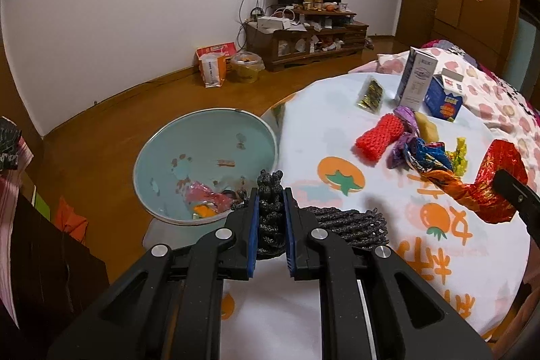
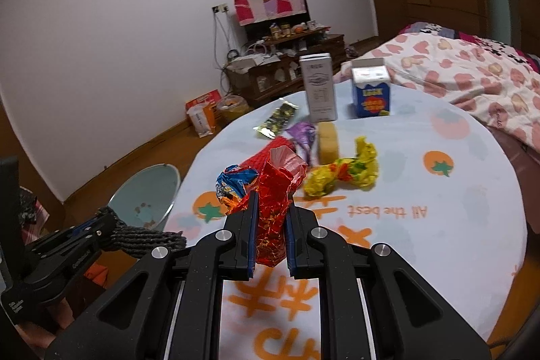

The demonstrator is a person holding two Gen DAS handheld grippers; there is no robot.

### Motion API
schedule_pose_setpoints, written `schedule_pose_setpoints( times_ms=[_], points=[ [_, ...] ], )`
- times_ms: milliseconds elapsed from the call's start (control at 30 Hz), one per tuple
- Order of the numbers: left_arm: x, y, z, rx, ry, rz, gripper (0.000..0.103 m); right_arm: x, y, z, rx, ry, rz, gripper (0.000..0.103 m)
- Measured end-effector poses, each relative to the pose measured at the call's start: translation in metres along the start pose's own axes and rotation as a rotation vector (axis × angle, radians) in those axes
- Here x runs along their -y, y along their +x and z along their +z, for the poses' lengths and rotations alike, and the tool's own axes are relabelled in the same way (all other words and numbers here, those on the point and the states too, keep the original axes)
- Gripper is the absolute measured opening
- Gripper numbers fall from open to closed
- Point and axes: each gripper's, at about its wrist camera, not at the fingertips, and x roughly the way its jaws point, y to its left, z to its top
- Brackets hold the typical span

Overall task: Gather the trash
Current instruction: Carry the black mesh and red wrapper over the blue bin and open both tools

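My left gripper [image 1: 270, 201] is shut on a dark grey knitted cloth [image 1: 347, 225] at the table's left edge, beside a pale blue bin [image 1: 202, 137] on the floor that holds some wrappers. The bin also shows in the right wrist view [image 2: 148, 191]. My right gripper [image 2: 271, 208] is shut on a crumpled red foil wrapper [image 2: 273, 201], held above the table; the wrapper also shows in the left wrist view [image 1: 486, 188]. More trash lies on the table: a blue wrapper [image 2: 233, 183], a yellow wrapper [image 2: 344, 172], a purple wrapper [image 2: 303, 134].
The round table [image 2: 438, 225] has a white fruit-print cloth. On it stand a tall white carton [image 2: 319, 86] and a blue carton [image 2: 371, 93], with a yellow sponge [image 2: 328, 142], a red knitted cloth [image 1: 381, 137] and a gold packet [image 2: 278, 120]. A bed [image 2: 472, 73] lies at the right.
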Motion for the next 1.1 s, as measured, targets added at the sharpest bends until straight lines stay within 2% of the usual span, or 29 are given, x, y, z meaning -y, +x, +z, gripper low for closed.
schedule_pose_setpoints(
  times_ms=[467,1100],
  points=[
    [-0.029,0.008,0.007,0.001,-0.051,0.048,0.013,-0.043,0.020,0.006,-0.009,-0.059,0.072,0.015],
    [-0.089,0.033,0.024,-0.007,-0.145,0.123,0.013,-0.105,0.059,0.015,-0.041,-0.137,0.153,0.015]
  ],
)
